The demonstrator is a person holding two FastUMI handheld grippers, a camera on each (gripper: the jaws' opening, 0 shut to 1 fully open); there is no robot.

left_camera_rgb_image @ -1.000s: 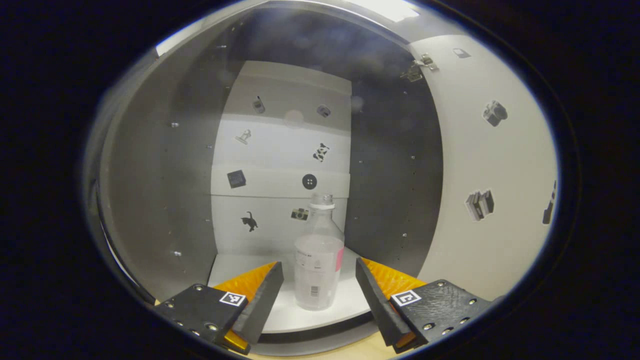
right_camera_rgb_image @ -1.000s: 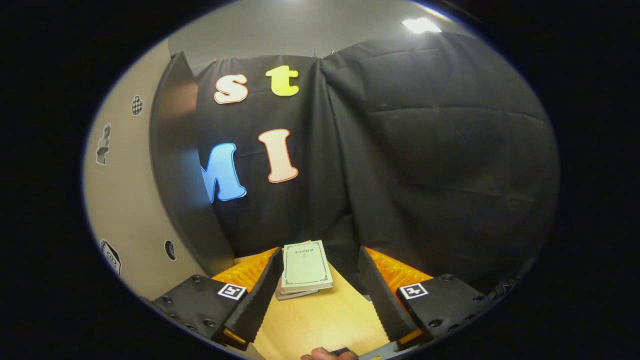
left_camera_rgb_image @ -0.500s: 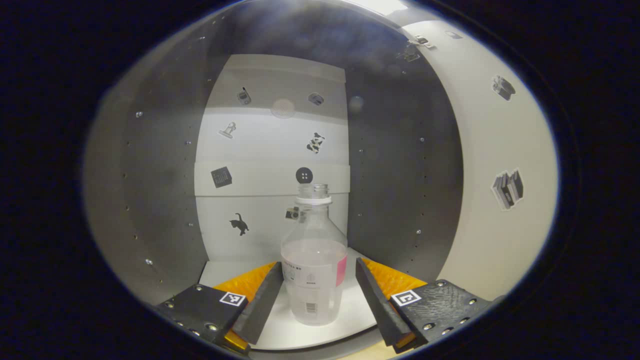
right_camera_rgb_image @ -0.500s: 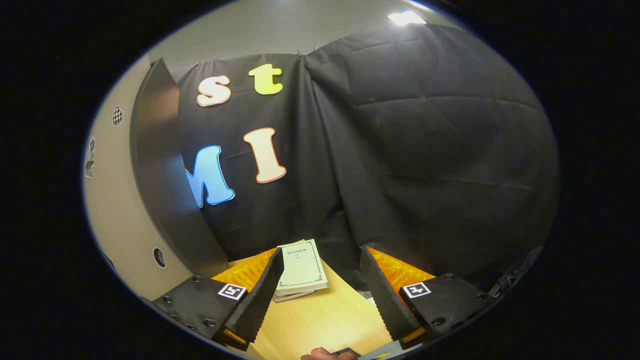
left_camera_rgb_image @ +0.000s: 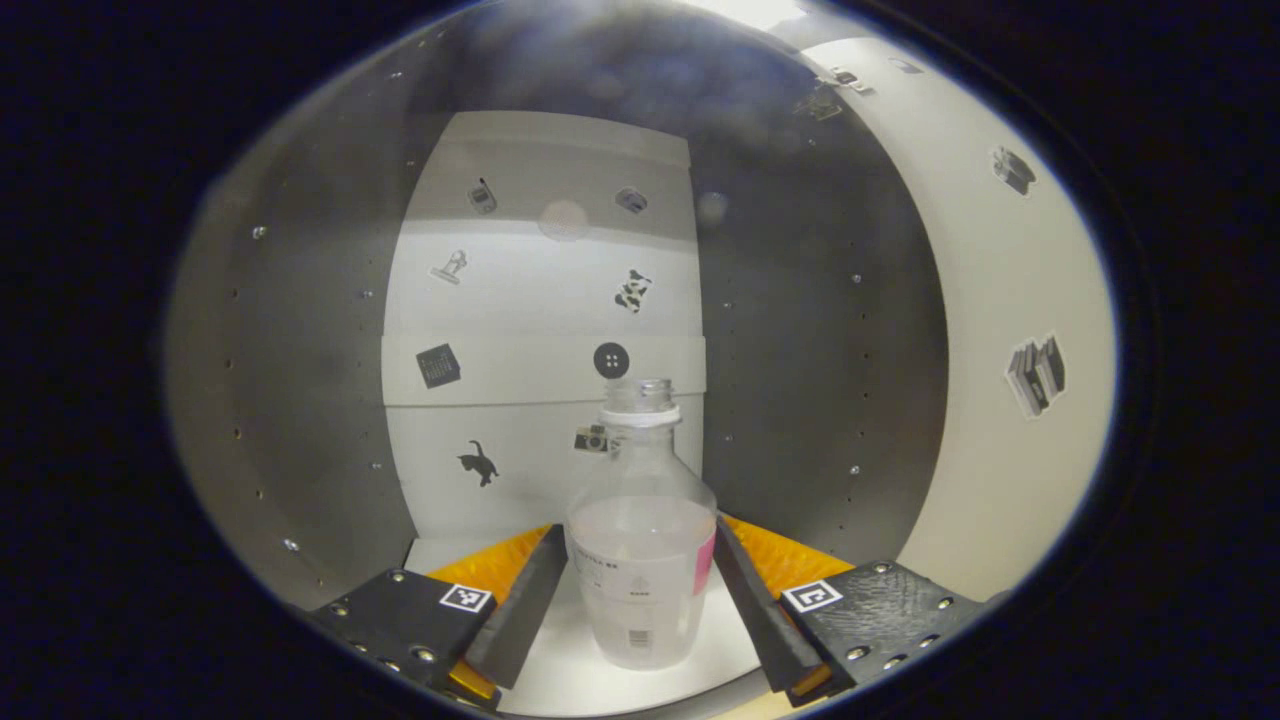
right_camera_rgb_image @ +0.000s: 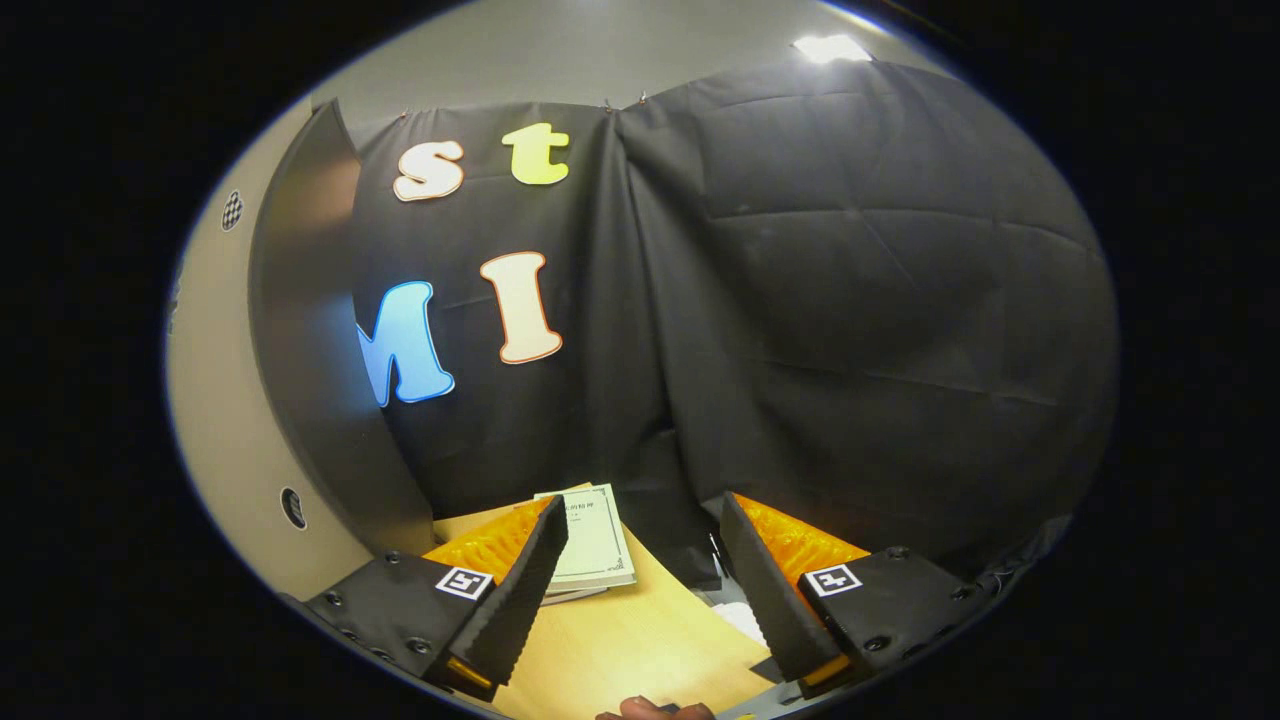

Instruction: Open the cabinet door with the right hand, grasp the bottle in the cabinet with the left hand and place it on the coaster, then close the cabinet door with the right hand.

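A clear plastic bottle (left_camera_rgb_image: 640, 590) with a white label and no cap stands upright on the white cabinet floor (left_camera_rgb_image: 560, 685). My left gripper (left_camera_rgb_image: 638, 532) is open inside the cabinet, and the bottle's body sits between its fingers (left_camera_rgb_image: 520, 610), close to both pads. The open cabinet door (left_camera_rgb_image: 1000, 380), white with small stickers, stands to the right in the left gripper view. In the right gripper view the same door (right_camera_rgb_image: 220, 420) is at the left, its dark edge facing me. My right gripper (right_camera_rgb_image: 642, 520) is open over the wooden table (right_camera_rgb_image: 630, 640), holding nothing.
The cabinet's dark side walls (left_camera_rgb_image: 800, 350) and white back panel (left_camera_rgb_image: 540, 330) close in around the bottle. A pale green book (right_camera_rgb_image: 592, 535) lies on the table beyond the right gripper's left finger. A fingertip (right_camera_rgb_image: 645, 710) shows at the bottom edge.
My left gripper has gone deeper into the cabinet, so the bottle now sits between its fingers. The right gripper has swung a little to the right; the book and door have shifted left.
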